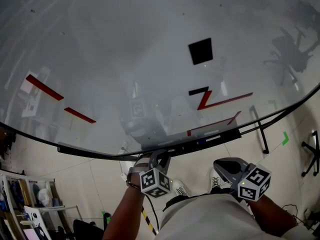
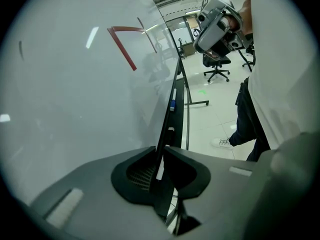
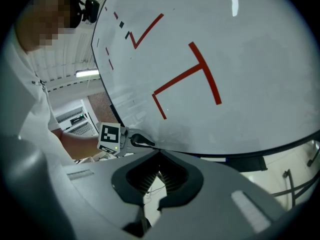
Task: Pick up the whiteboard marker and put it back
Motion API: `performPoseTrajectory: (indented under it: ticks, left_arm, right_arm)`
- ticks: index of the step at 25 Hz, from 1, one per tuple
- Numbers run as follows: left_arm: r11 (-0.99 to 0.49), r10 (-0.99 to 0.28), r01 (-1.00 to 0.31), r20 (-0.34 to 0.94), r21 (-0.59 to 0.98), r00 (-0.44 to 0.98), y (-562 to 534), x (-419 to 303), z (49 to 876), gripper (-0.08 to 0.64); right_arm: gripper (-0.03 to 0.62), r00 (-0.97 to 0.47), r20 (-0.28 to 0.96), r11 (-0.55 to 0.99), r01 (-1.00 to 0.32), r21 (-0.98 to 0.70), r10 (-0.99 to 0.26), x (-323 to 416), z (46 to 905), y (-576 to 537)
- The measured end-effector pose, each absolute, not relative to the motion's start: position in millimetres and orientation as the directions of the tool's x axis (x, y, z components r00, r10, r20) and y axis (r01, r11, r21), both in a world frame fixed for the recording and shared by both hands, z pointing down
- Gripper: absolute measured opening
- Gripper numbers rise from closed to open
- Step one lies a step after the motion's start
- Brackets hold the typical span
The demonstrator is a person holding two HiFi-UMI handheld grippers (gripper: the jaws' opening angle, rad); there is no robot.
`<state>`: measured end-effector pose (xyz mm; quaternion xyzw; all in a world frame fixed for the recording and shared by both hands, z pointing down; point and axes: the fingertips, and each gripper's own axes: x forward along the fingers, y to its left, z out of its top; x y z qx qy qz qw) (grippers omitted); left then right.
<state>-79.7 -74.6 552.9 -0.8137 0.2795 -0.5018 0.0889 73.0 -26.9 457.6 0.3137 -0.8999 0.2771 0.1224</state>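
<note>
The whiteboard marker (image 1: pixel 208 139), white with a blue end, lies on the dark tray (image 1: pixel 165 150) along the whiteboard's lower edge. In the left gripper view the marker (image 2: pixel 173 100) is farther along the tray (image 2: pixel 176 129). In the right gripper view the marker (image 3: pixel 216 159) shows just under the board. My left gripper (image 1: pixel 159 160) is right at the tray, left of the marker, with its jaws shut and empty (image 2: pixel 161 149). My right gripper (image 1: pixel 223 166) hangs below the tray, right of the marker, also shut on nothing (image 3: pixel 160 153).
The large whiteboard (image 1: pixel 125 59) carries red lines (image 1: pixel 220 102) and a black square (image 1: pixel 200 51). A second small white piece (image 2: pixel 170 130) sits on the tray. The board's stand leg (image 1: pixel 261 131) and an office chair (image 1: pixel 311 154) are on the floor to the right. Shelves (image 1: pixel 25 204) stand lower left.
</note>
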Motion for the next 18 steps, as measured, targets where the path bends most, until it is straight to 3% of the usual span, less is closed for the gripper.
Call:
performPoseTrajectory:
  ticks: [18]
  left_arm:
    - [-0.87,-0.489,-0.223,0.826,-0.44,0.281,-80,-77,578,0.06]
  right_arm:
    - [0.002,-0.756,0.405,0.627,-0.654,-0.424,-0.514,85,460,-22]
